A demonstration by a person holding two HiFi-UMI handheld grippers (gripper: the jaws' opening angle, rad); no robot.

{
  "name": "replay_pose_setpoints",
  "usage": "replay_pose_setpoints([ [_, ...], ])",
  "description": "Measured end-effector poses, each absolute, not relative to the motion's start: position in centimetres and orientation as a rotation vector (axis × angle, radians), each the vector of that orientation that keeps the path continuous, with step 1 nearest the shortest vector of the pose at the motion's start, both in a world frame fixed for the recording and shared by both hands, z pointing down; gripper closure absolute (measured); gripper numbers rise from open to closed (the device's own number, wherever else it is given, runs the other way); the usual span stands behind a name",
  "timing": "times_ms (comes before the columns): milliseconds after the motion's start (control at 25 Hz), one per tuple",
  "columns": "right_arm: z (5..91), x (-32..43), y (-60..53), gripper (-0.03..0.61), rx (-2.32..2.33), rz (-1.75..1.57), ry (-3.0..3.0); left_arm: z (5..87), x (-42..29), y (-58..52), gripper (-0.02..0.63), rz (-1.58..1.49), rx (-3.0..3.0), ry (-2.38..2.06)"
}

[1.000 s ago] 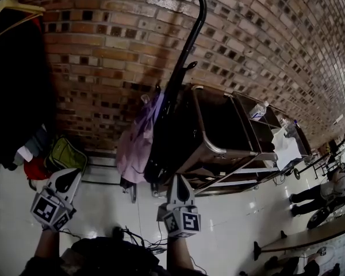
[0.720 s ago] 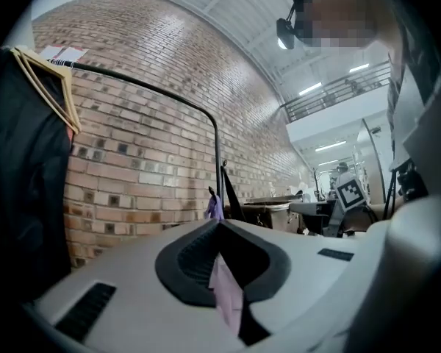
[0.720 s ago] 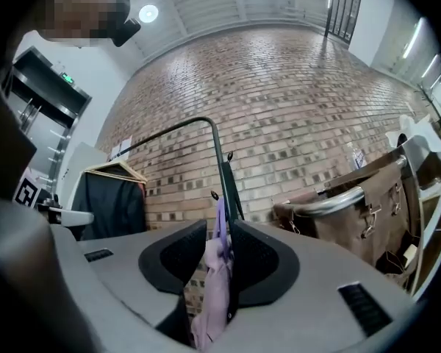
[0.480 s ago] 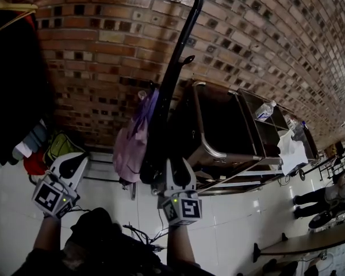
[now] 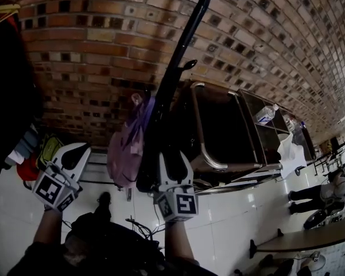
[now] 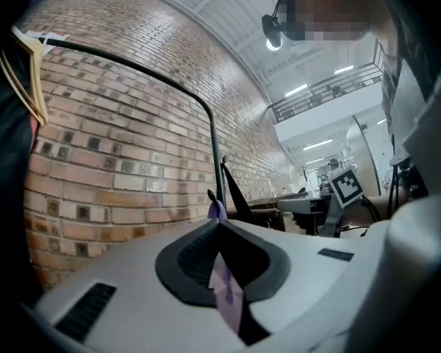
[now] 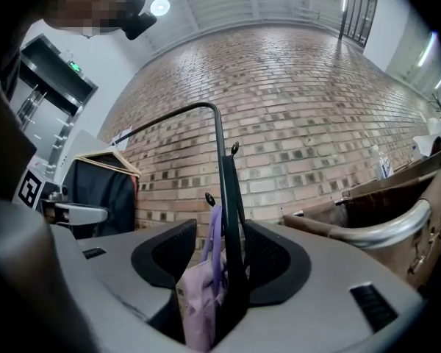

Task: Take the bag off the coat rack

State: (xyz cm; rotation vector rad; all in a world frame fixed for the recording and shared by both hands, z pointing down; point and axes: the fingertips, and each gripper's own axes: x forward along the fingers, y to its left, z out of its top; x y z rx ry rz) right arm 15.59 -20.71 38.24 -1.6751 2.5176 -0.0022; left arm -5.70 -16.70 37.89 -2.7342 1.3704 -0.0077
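Head view, with both gripper views. The coat rack (image 5: 181, 68) is a black curved pole that stands before a brick wall (image 5: 92, 45). The task's object, a pale purple bag (image 5: 128, 151), hangs by its straps from a small hook (image 7: 209, 198) on the left side of the pole. It has not been taken off. A black bag (image 5: 152, 154) hangs on the same pole, just beside the purple bag and on its right.

The right claw (image 5: 173, 155) is held up below the rack, its tips near the lower end of the black bag. Its jaws are opening and stand wide. In the right gripper view the purple bag and the black bag are framed in the gap between them, and neither pad presses on either. The left claw (image 5: 82, 150) is held to the left of the purple bag and apart from it. Its jaws are drawn together at the tips and hold nothing. Only a narrow slit remains, through which the purple bag shows.

Right of the rack stands a cart (image 5: 200, 131) with a chrome tube frame, and a water bottle (image 5: 265, 114) rests on its far end. Dark garments (image 5: 6, 96) hang at the left edge above a yellow-green bag (image 5: 49, 148). The floor (image 5: 230, 223) is of glossy white tile.
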Motion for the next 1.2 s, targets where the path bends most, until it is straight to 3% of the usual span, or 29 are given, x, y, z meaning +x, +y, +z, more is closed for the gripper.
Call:
replay_pose_setpoints([
  [680,33.8,12.6,-35.1,0.387,-1.755,0.222,2.555,36.9,-2.9,-30.6,0.606,0.015,-2.816,1.191],
  [800,33.5,12.4,-36.0,0.438,-1.78,0.261,2.552,36.6,-2.0,-32.0,0.606,0.013,-2.814,1.163],
  [1120,33.1,11.9,-37.4,0.469,-1.788,0.278,2.571,35.2,-0.2,-34.2,0.606,0.047,-2.84,1.05],
  [1200,33.0,11.8,-37.4,0.509,-1.756,0.269,2.588,35.0,0.0,-34.6,0.606,0.052,-2.85,1.036],
])
